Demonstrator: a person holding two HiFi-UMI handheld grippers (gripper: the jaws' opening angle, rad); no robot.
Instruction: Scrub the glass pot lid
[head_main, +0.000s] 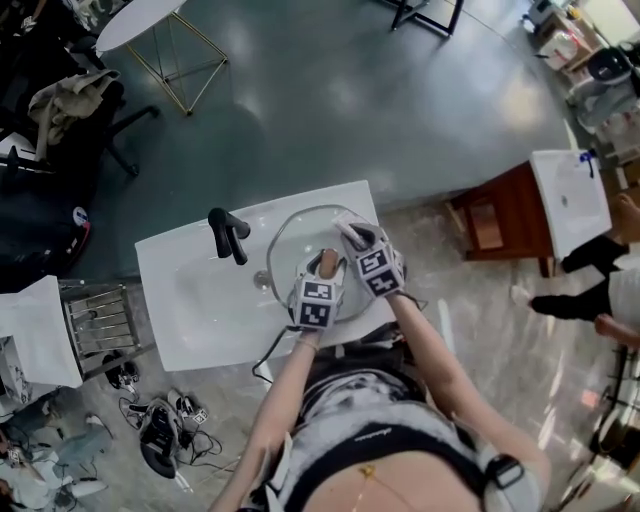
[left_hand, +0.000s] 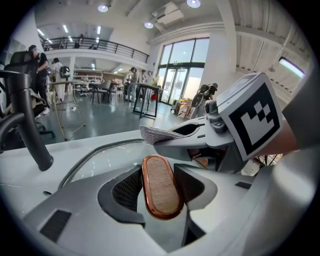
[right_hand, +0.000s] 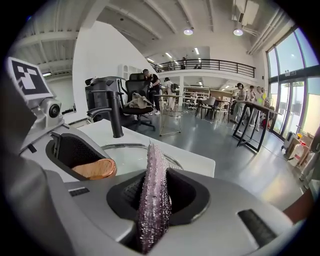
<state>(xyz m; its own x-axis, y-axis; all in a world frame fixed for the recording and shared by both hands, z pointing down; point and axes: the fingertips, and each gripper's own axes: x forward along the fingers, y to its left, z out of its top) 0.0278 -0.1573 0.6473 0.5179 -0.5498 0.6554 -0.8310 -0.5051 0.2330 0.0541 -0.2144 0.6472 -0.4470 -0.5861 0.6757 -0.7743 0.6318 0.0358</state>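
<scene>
The glass pot lid (head_main: 298, 240) lies tilted over the white sink basin (head_main: 200, 290). Its oval wooden handle with a copper rim (left_hand: 161, 187) stands between the pads of my left gripper (left_hand: 160, 182), which is shut on it. In the head view the left gripper (head_main: 325, 272) is at the lid's near side. My right gripper (right_hand: 155, 192) is shut on a silvery-purple scouring cloth (right_hand: 152, 200). In the head view the right gripper (head_main: 352, 238) sits just right of the left one, with the cloth (left_hand: 156, 134) over the lid's glass (right_hand: 131, 152).
A black faucet (head_main: 230, 235) rises at the basin's far side, left of the lid, and shows as a faucet (right_hand: 112, 112) in the right gripper view. The sink counter (head_main: 165, 265) ends close to my body. Chairs, tables and people stand far back in the hall.
</scene>
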